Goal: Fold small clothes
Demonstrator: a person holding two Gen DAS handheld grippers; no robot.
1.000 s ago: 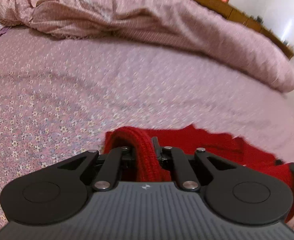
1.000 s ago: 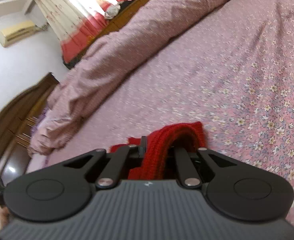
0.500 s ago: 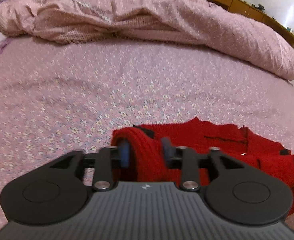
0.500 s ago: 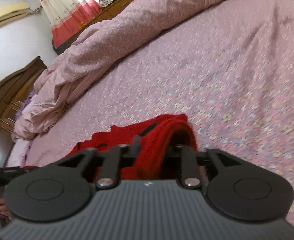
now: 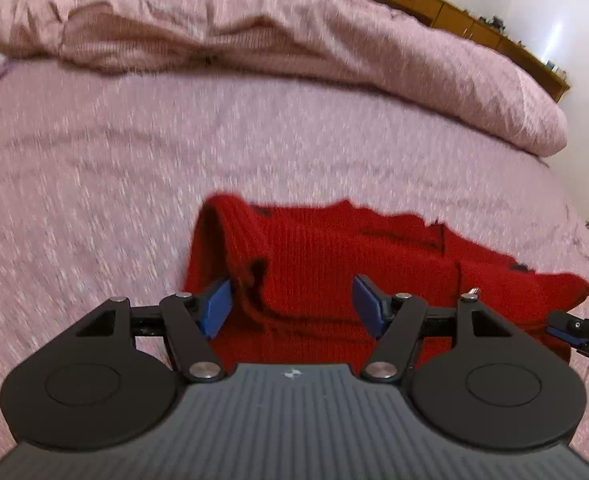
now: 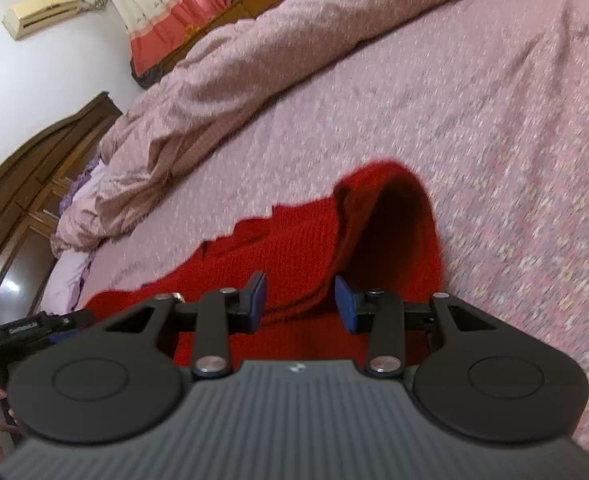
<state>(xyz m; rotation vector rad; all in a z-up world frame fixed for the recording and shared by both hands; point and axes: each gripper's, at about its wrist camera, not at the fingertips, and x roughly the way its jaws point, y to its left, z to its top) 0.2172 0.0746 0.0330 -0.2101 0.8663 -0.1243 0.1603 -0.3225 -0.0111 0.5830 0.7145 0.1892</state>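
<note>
With my left gripper (image 5: 292, 306) opening wide and my right gripper (image 6: 300, 304) spread, both pinching nothing, the red sweater (image 5: 334, 264) lies folded on the bedspread (image 5: 134, 184), where its raised edges could flop open.

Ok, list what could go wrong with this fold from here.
1. The left gripper is opening, but a loose ridge of the red sweater sits by its left pad, so pulling away could snag it and drag the fold open.
2. In the right wrist view, the fold beyond the right gripper stands up like a hollow loop, not flat; it may flop sideways.
</note>
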